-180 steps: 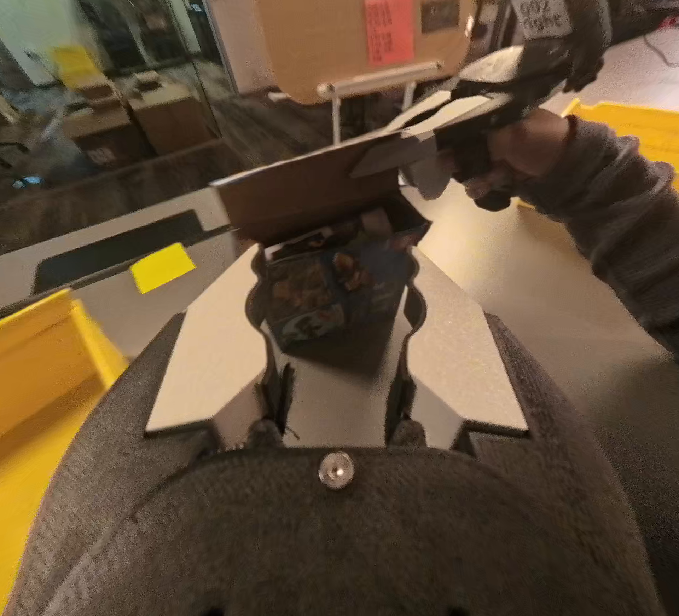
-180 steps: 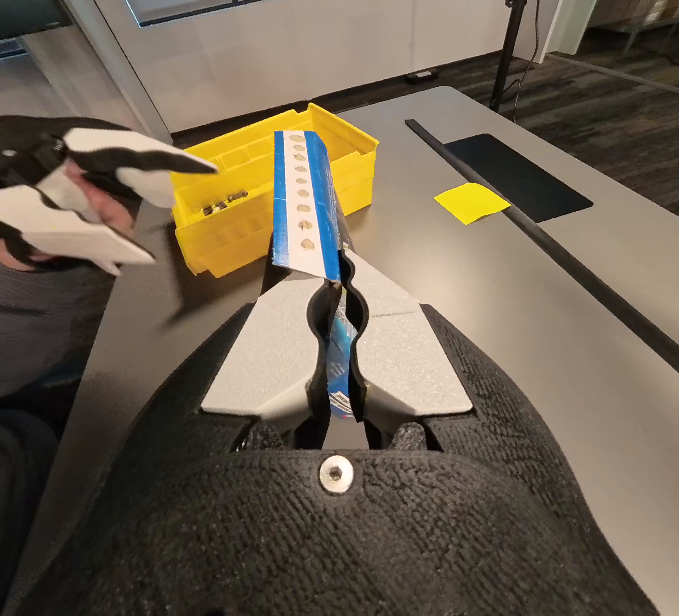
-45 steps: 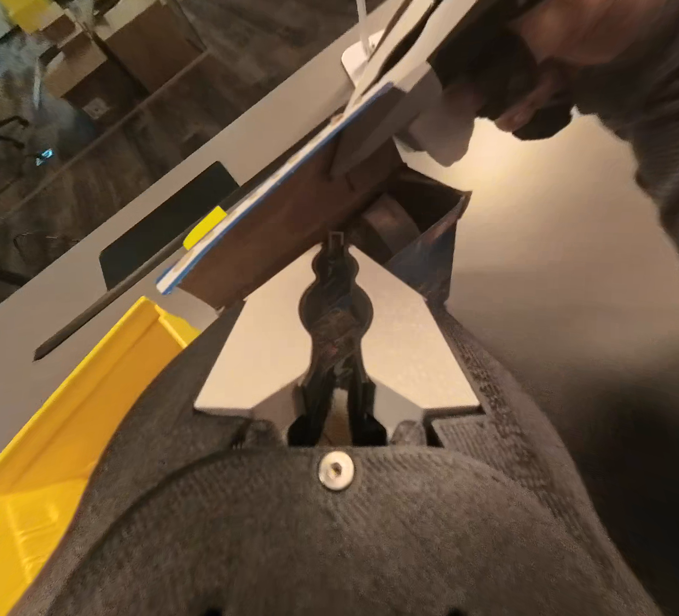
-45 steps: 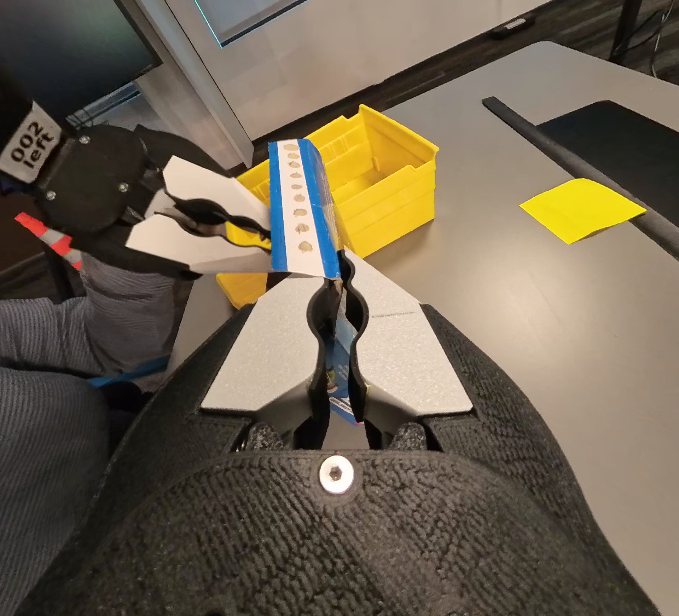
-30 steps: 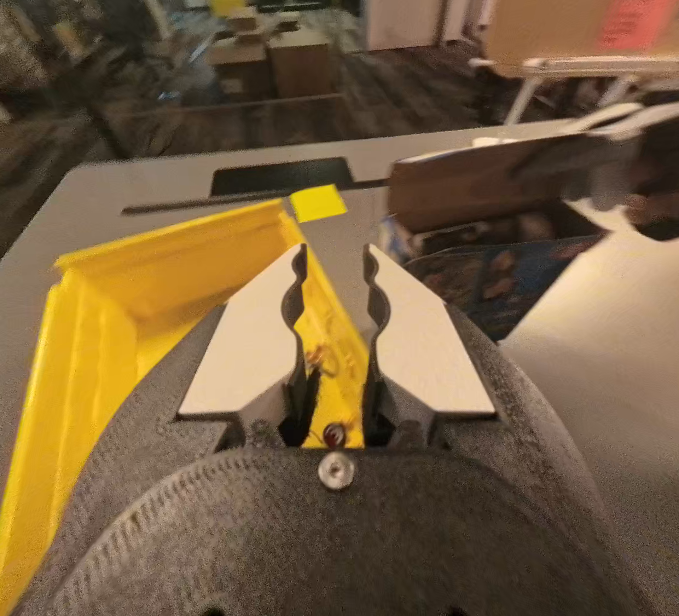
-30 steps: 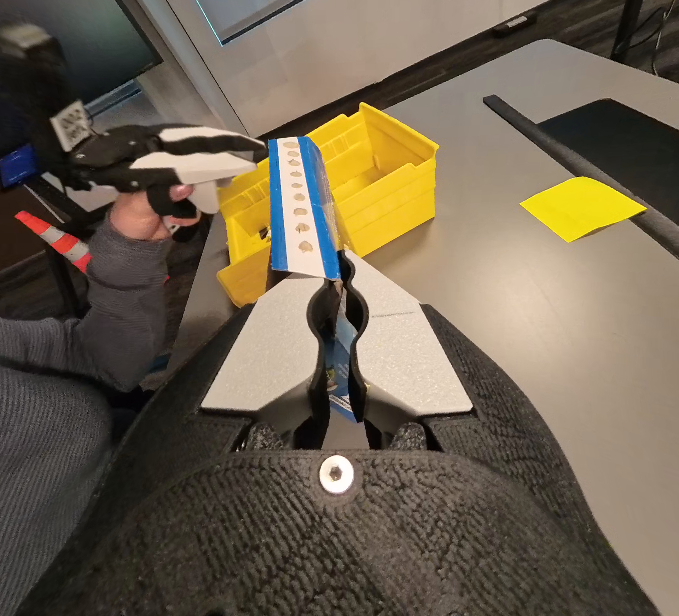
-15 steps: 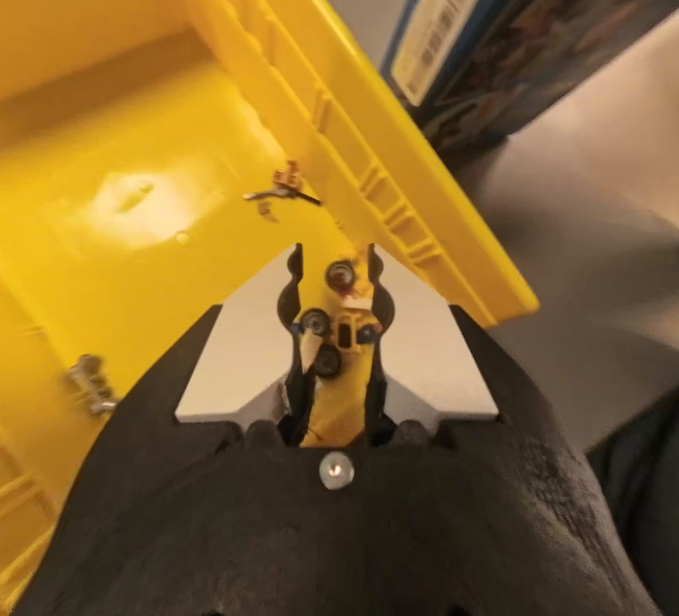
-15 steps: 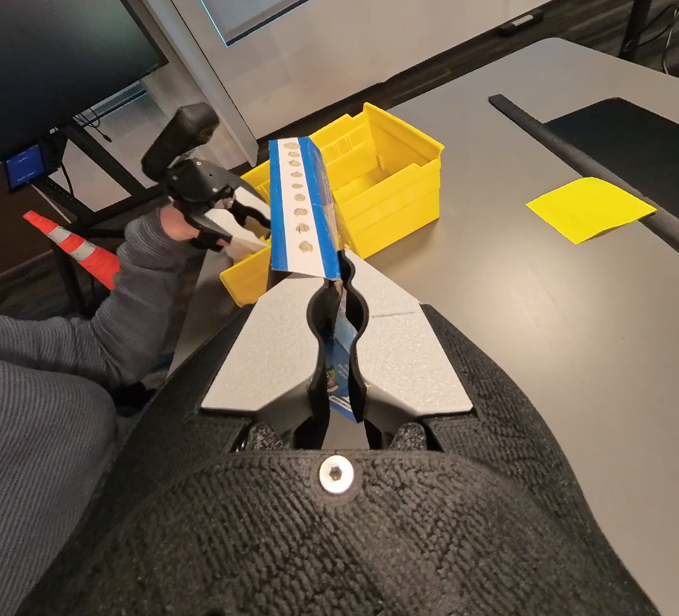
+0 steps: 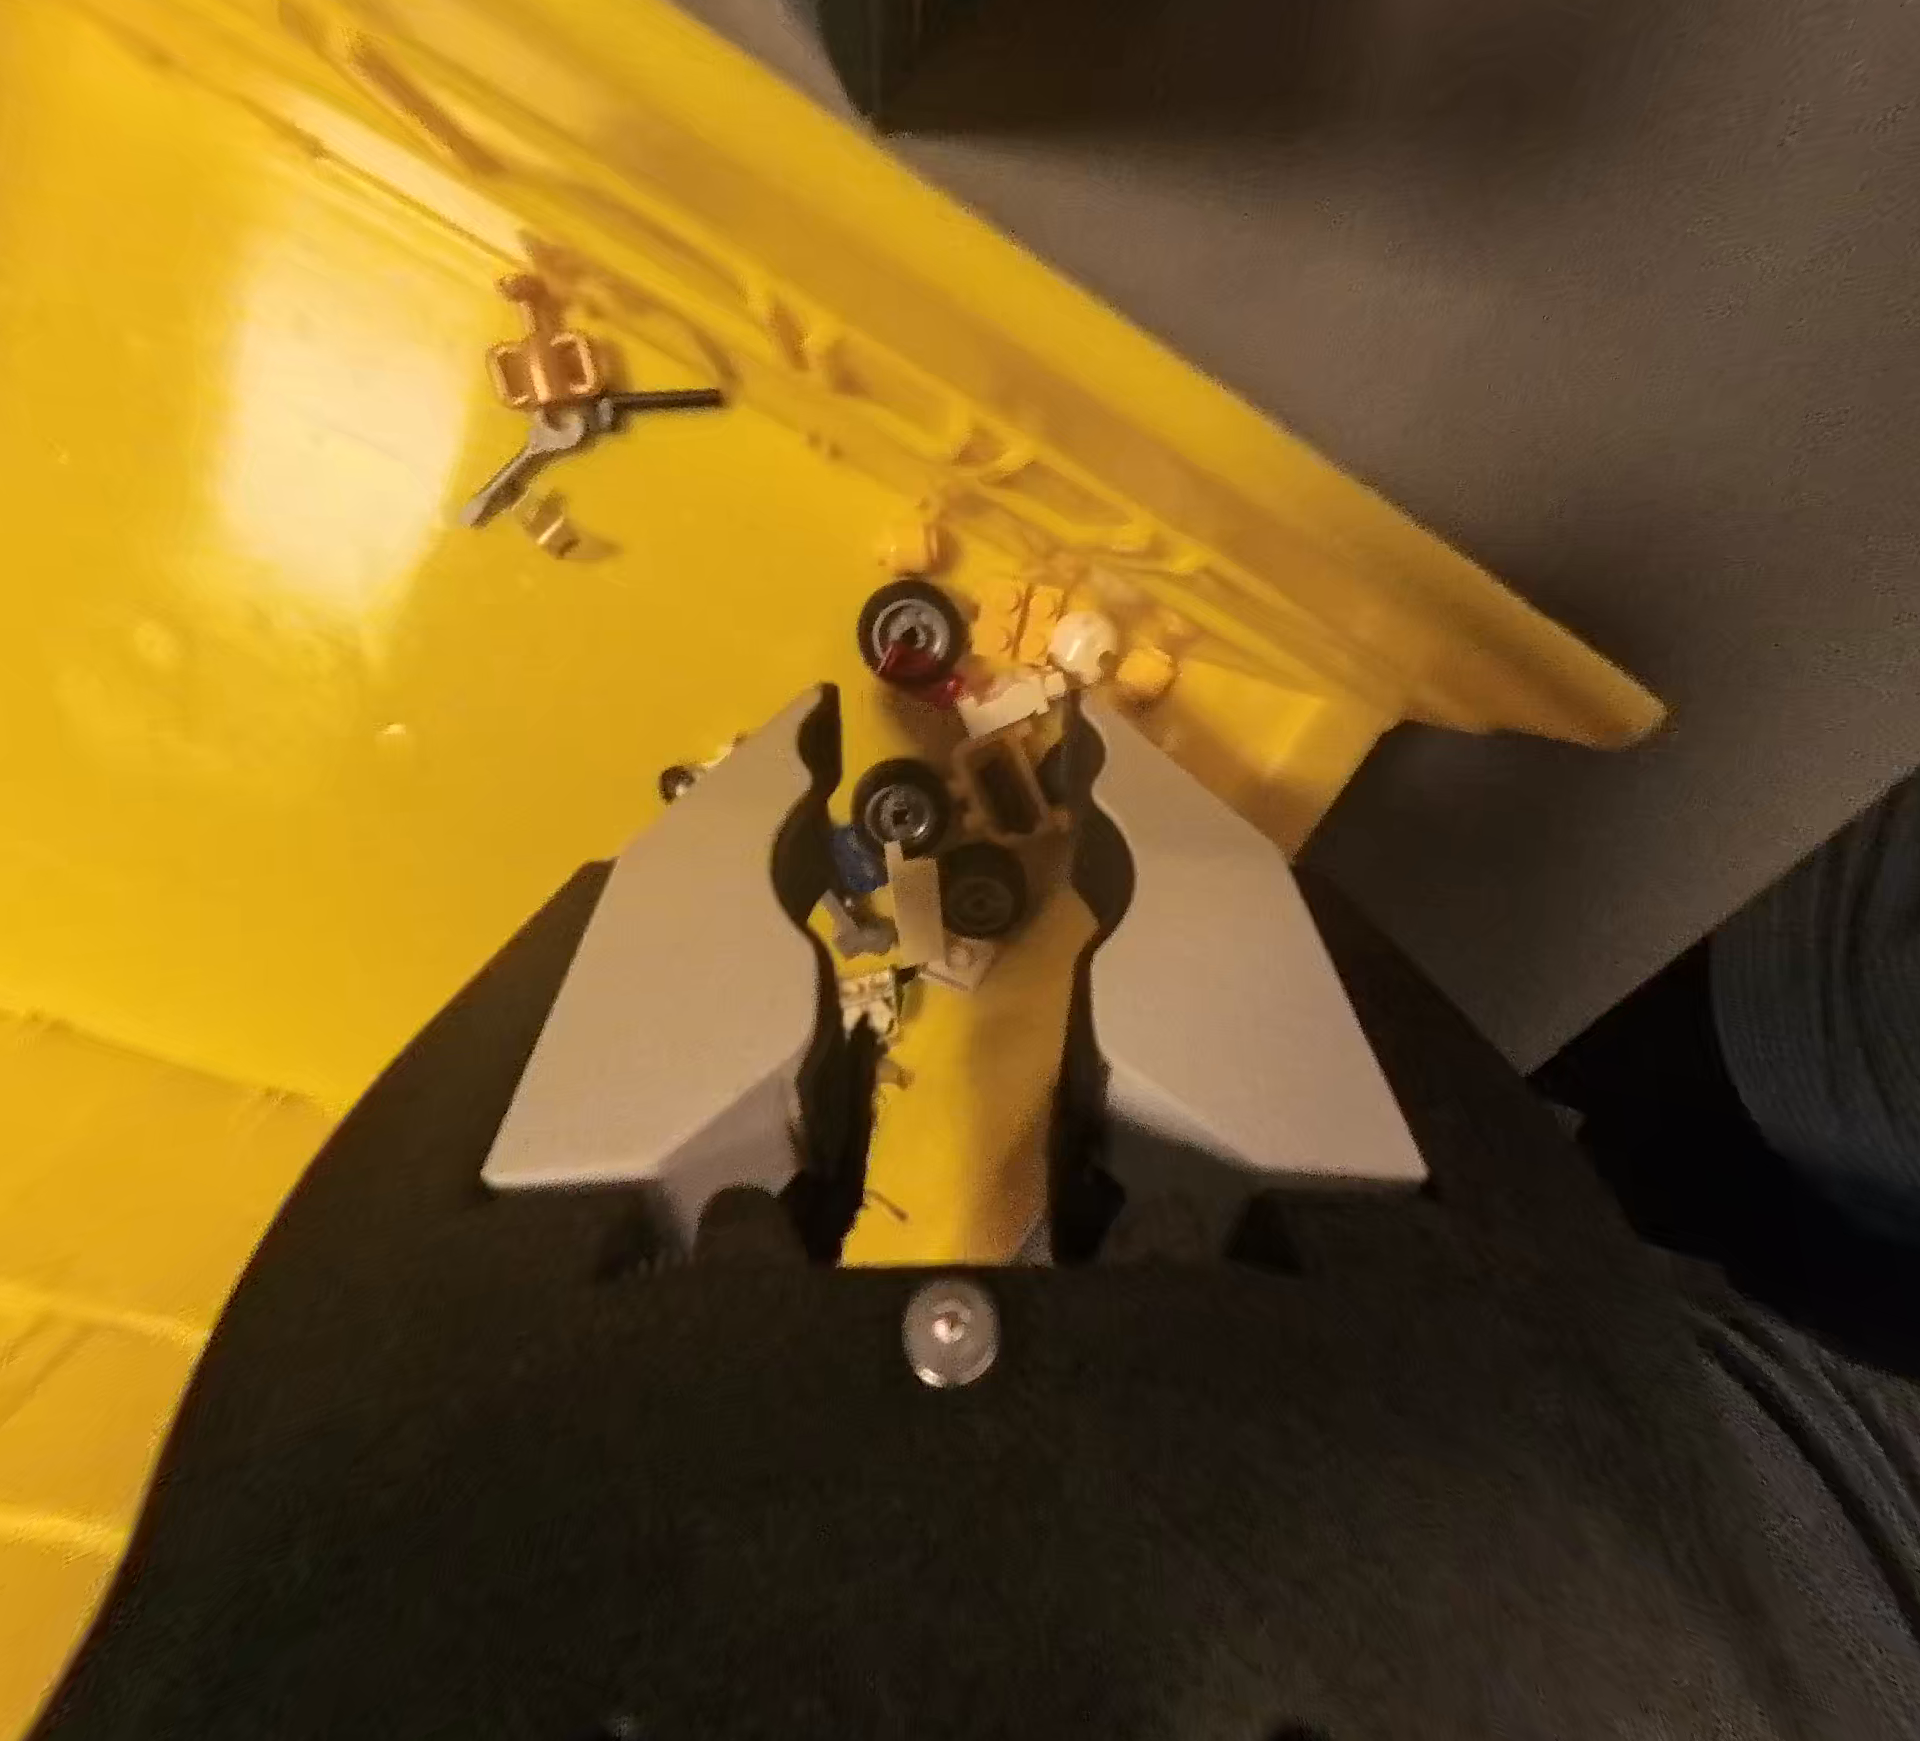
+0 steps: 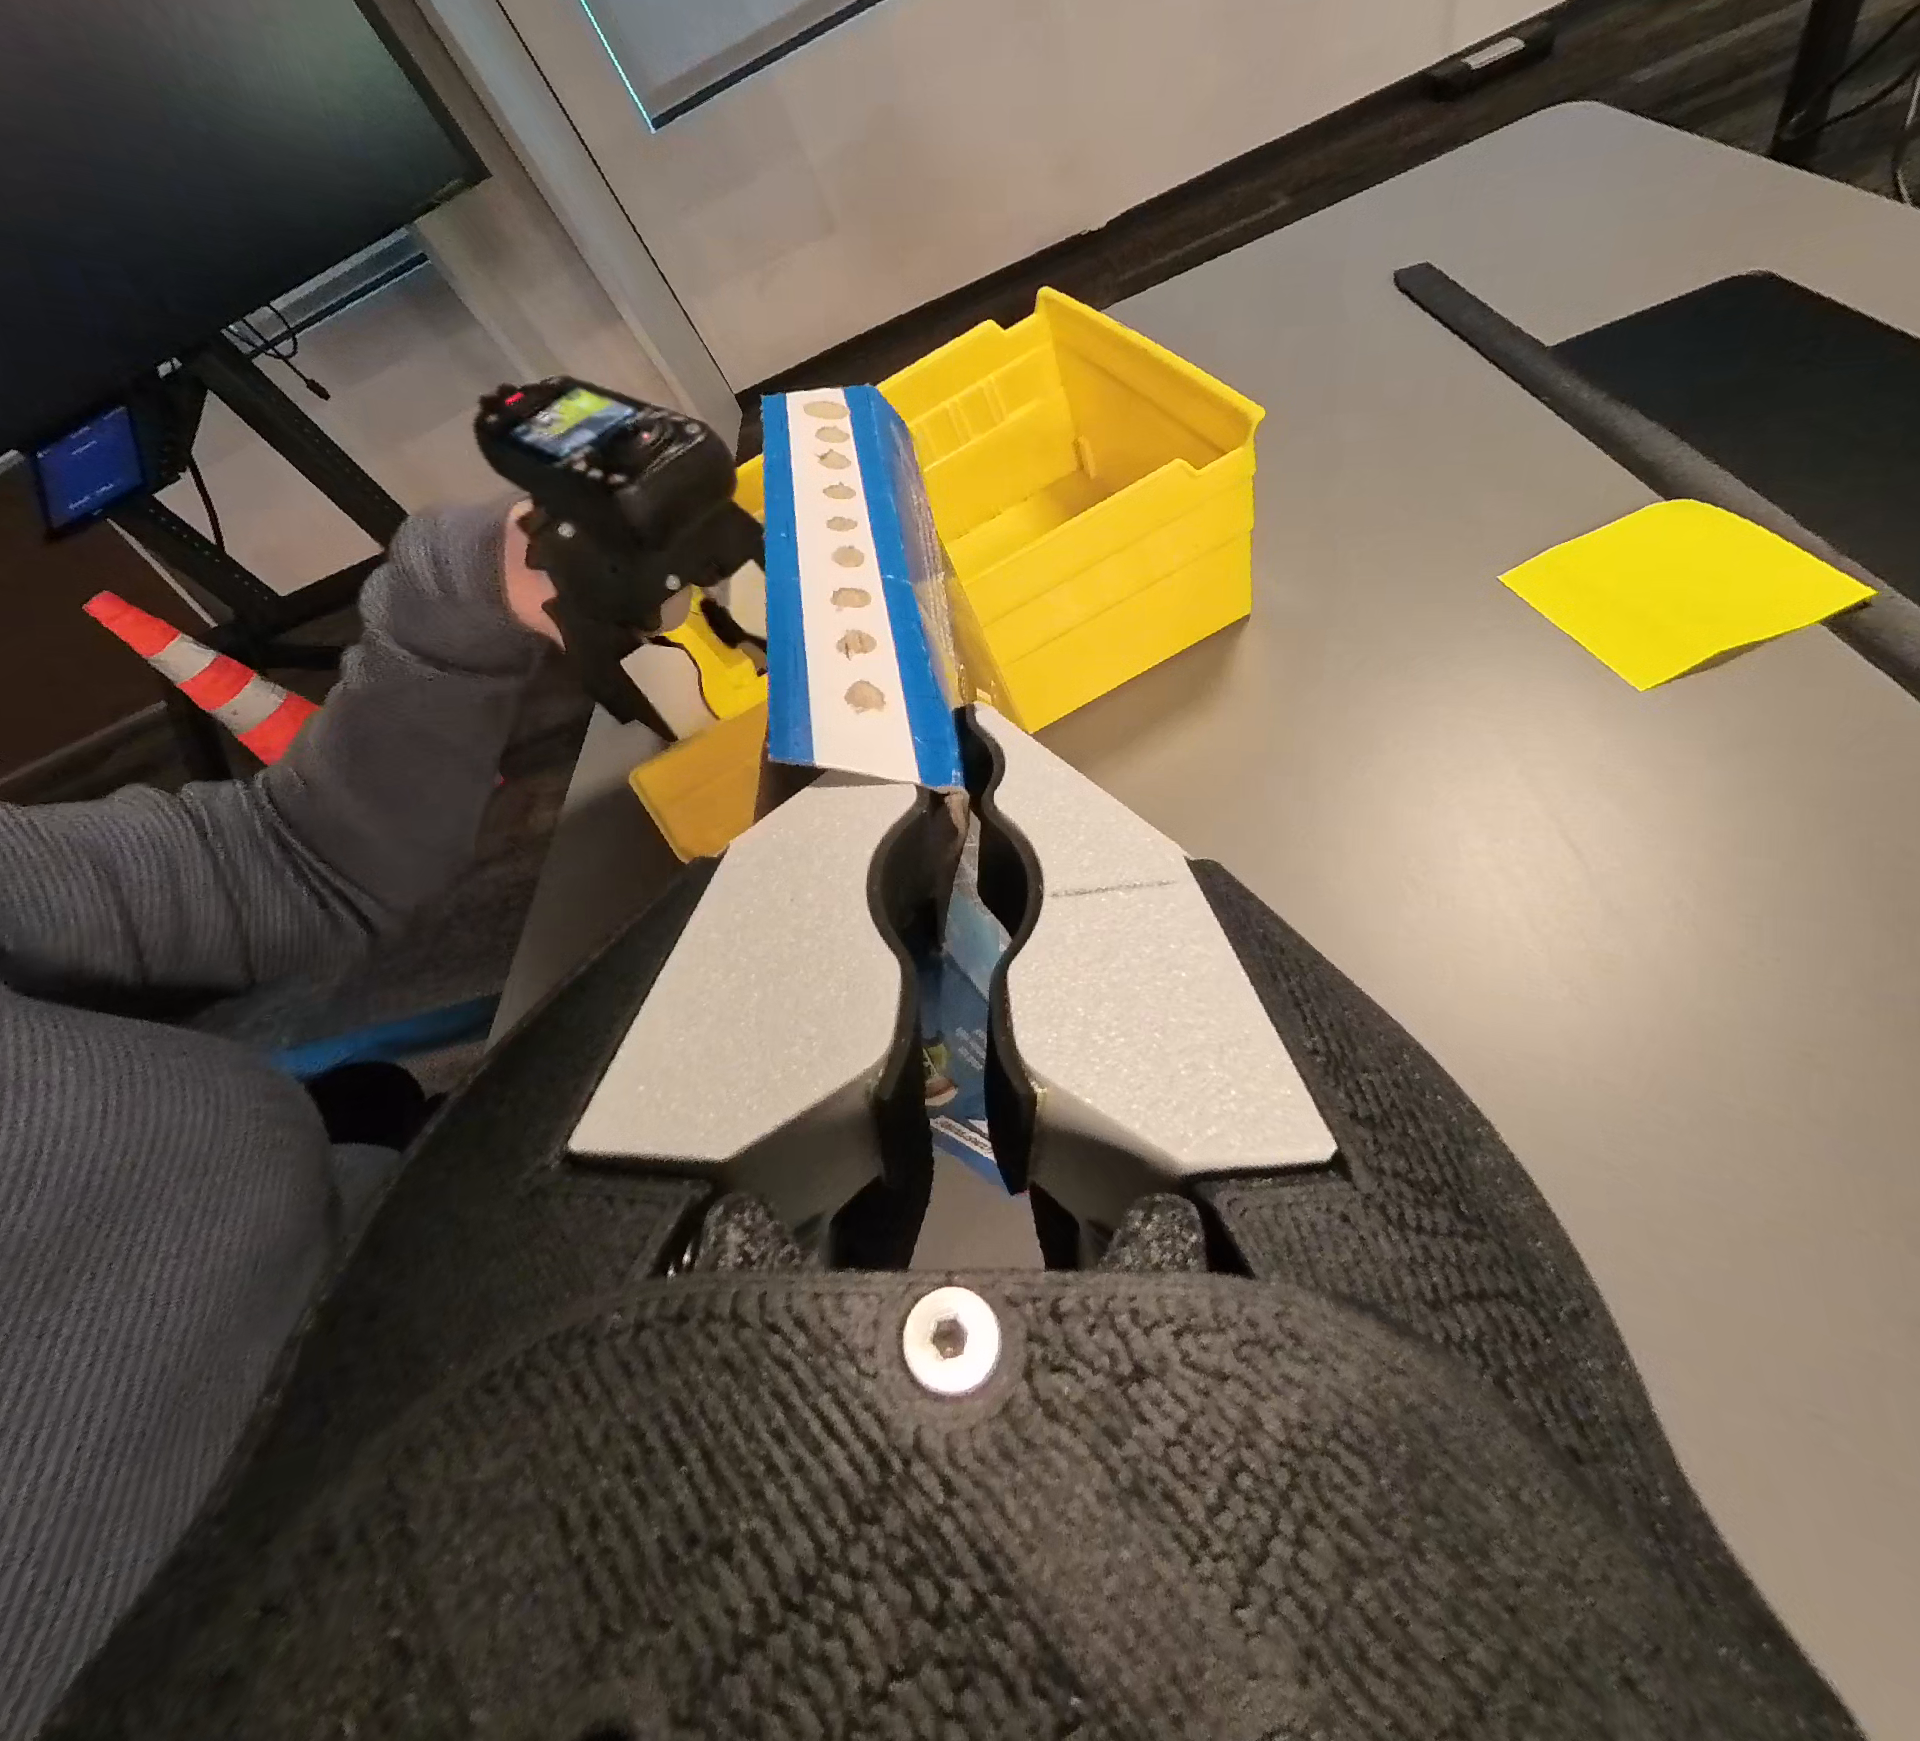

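Two yellow bins (image 10: 1091, 538) – stacked as seen. Three small black wheels (image 9: 914, 631) in one. One yellow note (image 10: 1683, 590).

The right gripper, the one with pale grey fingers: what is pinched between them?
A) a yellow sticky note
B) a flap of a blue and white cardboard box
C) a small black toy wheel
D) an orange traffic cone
B: in the right wrist view the right gripper has its fingers closed on the edge of the blue and white cardboard box flap, which sticks up ahead of the fingertips.
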A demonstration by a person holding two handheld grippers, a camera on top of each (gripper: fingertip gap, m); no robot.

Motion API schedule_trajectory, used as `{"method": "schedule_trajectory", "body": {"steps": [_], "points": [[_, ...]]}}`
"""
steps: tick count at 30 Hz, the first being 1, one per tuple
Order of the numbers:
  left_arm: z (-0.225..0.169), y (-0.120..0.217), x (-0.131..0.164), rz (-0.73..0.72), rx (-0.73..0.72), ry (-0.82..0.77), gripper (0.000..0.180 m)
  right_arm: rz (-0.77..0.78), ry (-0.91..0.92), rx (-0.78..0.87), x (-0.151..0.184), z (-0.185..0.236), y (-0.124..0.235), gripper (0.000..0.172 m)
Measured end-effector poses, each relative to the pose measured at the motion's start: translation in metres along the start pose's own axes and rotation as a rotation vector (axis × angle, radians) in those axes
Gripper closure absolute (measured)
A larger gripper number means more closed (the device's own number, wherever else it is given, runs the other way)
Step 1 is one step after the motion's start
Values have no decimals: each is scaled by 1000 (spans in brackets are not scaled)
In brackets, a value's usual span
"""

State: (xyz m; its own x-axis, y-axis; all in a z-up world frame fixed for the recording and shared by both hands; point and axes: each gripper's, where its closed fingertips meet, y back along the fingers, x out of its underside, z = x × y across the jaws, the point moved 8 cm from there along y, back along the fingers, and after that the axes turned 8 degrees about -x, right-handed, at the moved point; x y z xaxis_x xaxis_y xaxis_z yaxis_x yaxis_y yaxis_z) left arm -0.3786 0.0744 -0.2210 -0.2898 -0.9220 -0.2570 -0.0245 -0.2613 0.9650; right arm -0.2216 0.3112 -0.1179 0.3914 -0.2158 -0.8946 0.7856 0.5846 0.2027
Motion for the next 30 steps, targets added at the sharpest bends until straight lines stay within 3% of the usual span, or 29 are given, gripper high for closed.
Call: {"method": "schedule_trajectory", "body": {"steps": [6, 9, 15, 17, 20, 23, 25, 27, 30], "points": [[3, -13, 2, 55, 11, -119, 138, 0, -2, -5, 0, 0, 0, 172], [1, -13, -4, -35, 20, -182, 149, 1, -2, -8, 0, 0, -1, 172], [1, -14, -3, -37, 14, -173, 152, 3, -1, -12, 0, 1, -1, 172], [1, -12, 0, -19, -14, -196, 177, 2, -3, -12, 0, 0, -1, 172], [0, -7, 1, -64, -77, -210, 177, 2, -2, -13, 0, 0, -1, 172], [4, 14, -3, -186, -169, -164, 177, 3, -1, -14, 0, 1, -1, 172], [13, 37, -6, -291, -344, -102, 177, 4, 1, -12, 0, 1, -1, 172], [13, 73, -15, -514, -490, -42, 177, 5, 2, -11, 0, 1, -2, 172], [-9, 119, -38, -865, -481, -73, 177, 5, 1, -13, 0, 1, -2, 172]]}}
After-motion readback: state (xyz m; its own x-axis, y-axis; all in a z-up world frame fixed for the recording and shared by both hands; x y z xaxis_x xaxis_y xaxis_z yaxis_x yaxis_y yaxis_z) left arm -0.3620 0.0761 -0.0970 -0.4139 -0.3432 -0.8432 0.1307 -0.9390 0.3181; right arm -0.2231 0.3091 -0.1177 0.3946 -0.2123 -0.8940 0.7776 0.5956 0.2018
